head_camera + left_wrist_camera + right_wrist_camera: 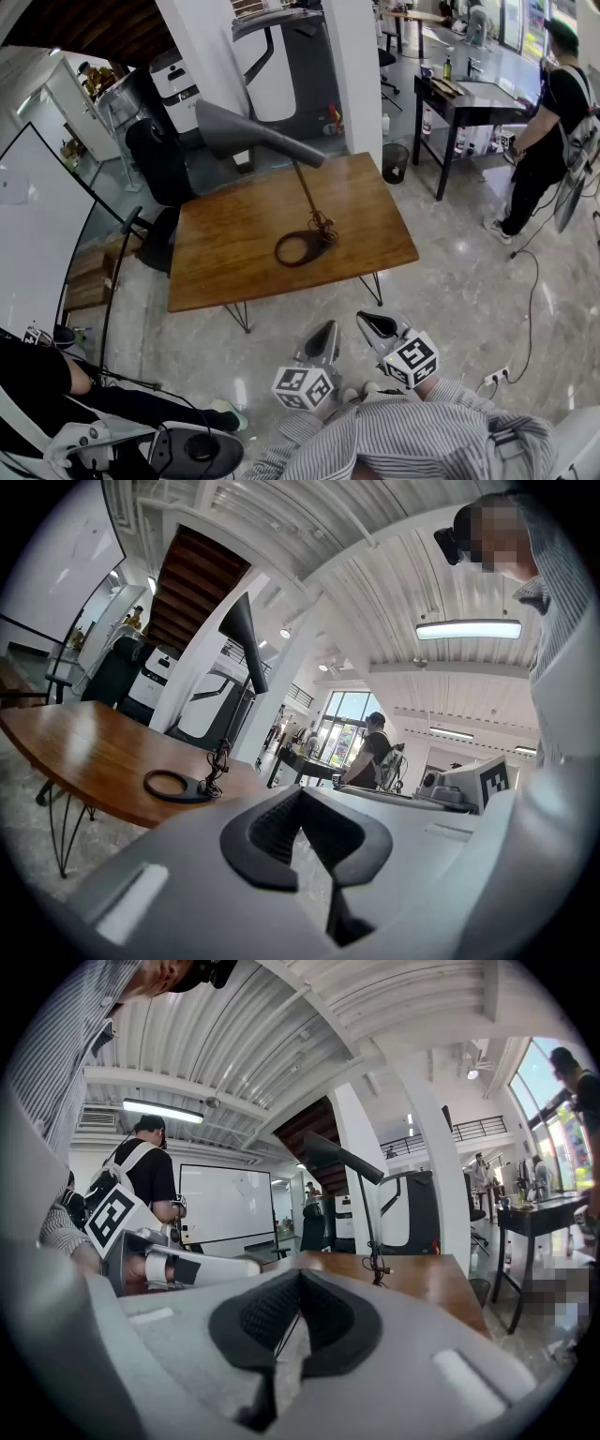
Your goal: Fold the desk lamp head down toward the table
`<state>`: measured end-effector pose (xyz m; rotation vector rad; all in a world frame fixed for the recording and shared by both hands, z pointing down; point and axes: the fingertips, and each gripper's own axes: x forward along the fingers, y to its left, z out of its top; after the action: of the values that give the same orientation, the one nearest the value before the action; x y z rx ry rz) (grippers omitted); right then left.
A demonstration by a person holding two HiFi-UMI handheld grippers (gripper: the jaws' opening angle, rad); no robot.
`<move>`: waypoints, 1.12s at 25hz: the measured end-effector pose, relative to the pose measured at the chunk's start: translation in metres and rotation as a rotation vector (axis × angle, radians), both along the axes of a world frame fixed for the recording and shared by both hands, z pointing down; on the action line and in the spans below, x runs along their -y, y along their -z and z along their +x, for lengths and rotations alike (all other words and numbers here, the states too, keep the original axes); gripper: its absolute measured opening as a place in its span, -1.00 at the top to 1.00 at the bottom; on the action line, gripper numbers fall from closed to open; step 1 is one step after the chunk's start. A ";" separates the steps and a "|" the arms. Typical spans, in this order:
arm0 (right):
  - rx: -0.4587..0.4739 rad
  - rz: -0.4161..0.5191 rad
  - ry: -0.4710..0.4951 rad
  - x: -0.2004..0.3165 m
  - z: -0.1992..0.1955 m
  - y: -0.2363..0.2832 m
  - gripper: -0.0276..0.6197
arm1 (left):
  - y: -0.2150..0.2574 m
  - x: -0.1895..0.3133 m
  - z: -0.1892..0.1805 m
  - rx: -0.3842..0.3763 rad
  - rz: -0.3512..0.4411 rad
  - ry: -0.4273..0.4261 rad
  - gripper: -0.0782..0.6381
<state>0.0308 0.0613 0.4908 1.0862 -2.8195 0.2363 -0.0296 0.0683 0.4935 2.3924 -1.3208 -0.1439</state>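
A desk lamp stands on the wooden table (234, 253), with a dark ring base (298, 249), a thin stem (307, 192) and a grey cone head (248, 134) raised up and to the left. In the left gripper view the lamp head (246, 641) rises above the ring base (172, 786); in the right gripper view the head (339, 1157) tops the stem (367, 1218). My left gripper (328, 327) and right gripper (364, 320) hover side by side in front of the table's near edge, well short of the lamp. Both are shut with nothing between the jaws.
A person (544, 122) stands at the right by a black desk (469, 94) with bottles. A black chair (157, 169) and a white pillar (352, 66) sit behind the table, a bin (396, 161) beside it. A whiteboard (37, 225) stands at the left. A cable (530, 309) trails on the floor.
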 end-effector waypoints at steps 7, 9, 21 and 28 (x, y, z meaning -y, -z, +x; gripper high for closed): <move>-0.018 0.008 -0.008 0.006 0.004 -0.001 0.91 | 0.001 0.008 -0.001 0.000 0.005 0.007 0.77; -0.021 0.008 -0.008 0.008 0.006 -0.001 0.91 | 0.001 0.010 0.002 0.000 0.007 0.005 0.77; -0.029 0.018 0.008 0.021 0.019 -0.005 0.91 | -0.007 0.023 0.016 -0.032 -0.011 -0.011 0.77; -0.018 -0.013 0.030 0.035 0.029 -0.013 0.91 | -0.006 0.035 0.030 -0.030 0.002 -0.015 0.77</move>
<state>0.0599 0.0264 0.5036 1.0373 -2.8124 0.2409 0.0003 0.0337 0.4993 2.3920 -1.2893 -0.1766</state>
